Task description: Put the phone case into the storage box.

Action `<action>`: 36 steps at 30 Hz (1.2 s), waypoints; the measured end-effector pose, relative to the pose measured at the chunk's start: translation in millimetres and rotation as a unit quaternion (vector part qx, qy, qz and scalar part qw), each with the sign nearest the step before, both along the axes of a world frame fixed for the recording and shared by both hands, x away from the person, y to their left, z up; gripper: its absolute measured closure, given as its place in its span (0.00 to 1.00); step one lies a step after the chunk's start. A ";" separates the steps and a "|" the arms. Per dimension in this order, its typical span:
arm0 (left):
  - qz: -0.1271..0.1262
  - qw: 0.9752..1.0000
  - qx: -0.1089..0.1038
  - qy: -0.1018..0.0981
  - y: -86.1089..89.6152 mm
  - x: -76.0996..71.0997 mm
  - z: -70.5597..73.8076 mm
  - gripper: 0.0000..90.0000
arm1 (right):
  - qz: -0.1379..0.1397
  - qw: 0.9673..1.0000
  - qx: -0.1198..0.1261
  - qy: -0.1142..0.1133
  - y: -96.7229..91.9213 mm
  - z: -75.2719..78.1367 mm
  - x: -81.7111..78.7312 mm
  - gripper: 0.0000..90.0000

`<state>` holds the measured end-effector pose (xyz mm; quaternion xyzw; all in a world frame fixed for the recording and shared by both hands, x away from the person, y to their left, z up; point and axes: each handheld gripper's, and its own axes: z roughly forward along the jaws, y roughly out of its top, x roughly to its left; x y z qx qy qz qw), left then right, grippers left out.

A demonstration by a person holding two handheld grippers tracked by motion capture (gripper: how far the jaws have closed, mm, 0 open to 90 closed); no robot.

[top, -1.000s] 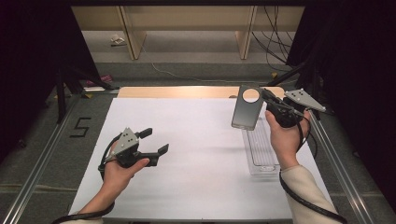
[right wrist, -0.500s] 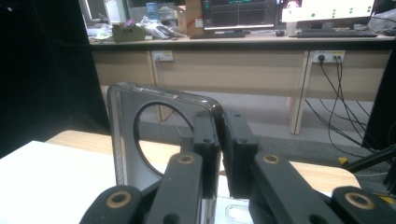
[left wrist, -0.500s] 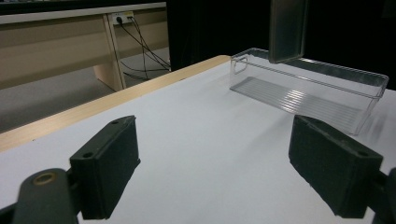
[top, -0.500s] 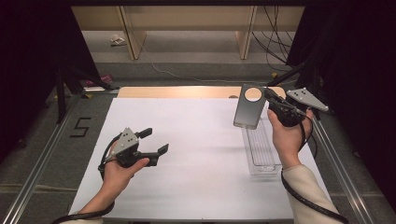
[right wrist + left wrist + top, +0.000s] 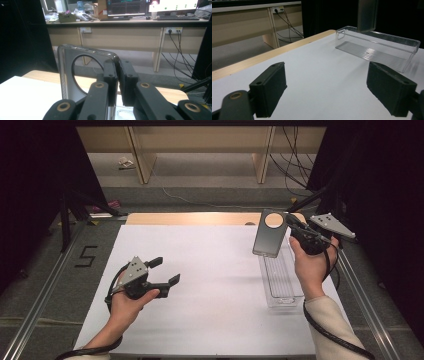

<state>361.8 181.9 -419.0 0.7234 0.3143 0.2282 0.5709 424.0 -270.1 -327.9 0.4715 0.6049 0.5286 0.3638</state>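
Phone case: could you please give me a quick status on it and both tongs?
Right tongs shut on phone case, held above clear tray. Left tongs open, empty. Nothing in the way.

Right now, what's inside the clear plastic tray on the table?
The clear plastic tray looks empty: its ribbed floor shows through. The phone case, held in the right gripper, covers its far end there.

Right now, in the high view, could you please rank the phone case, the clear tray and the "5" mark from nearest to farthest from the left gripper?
1. "5" mark: on the floor left of the left gripper, just off the white sheet.
2. Clear tray: on the table's right side.
3. Phone case: held up in the right gripper, above the tray's far end.
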 end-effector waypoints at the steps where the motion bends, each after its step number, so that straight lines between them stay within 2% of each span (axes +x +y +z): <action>1: 0.000 1.000 0.000 0.000 0.1 0.0 0.1 0.17 | 0.000 1.000 0.000 -0.001 -0.2 0.0 0.1 0.95; 36: 0.002 1.000 -0.005 0.004 1.2 1.0 -0.8 0.17 | -0.017 1.000 -0.009 -0.006 -14.7 4.8 0.7 0.95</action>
